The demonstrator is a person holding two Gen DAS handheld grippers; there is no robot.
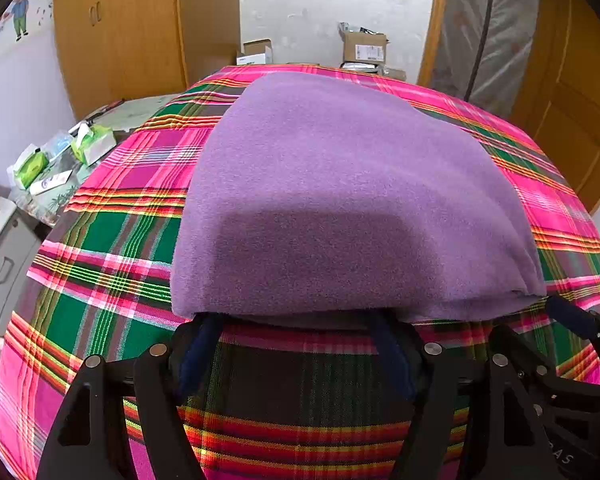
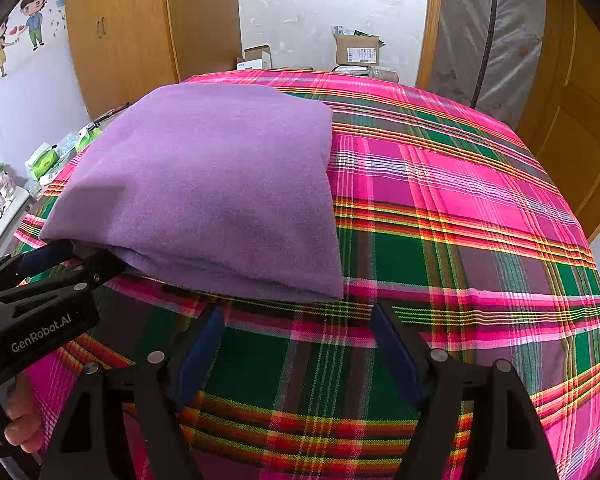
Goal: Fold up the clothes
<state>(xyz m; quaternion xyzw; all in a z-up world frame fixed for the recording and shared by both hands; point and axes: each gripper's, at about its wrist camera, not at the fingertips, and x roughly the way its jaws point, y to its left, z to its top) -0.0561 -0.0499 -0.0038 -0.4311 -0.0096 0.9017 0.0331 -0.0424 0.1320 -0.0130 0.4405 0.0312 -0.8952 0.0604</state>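
Left claw [image 1: 296, 344] open at purple folded cloth [image 1: 340, 200] edge, right claw [image 2: 300, 344] open, just short.

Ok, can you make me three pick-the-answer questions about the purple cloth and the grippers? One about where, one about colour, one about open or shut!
1. Where is the purple cloth?
A) on the plaid bedsheet
B) on the floor
C) inside the wardrobe

2. What colour is the folded cloth?
A) yellow
B) purple
C) white

3. How is the right gripper?
A) shut on the cloth
B) open, holding nothing
C) out of view

Answers:
1 A, plaid sheet shows all around it.
2 B, plainly purple in both views.
3 B, its fingers stand apart over bare sheet.
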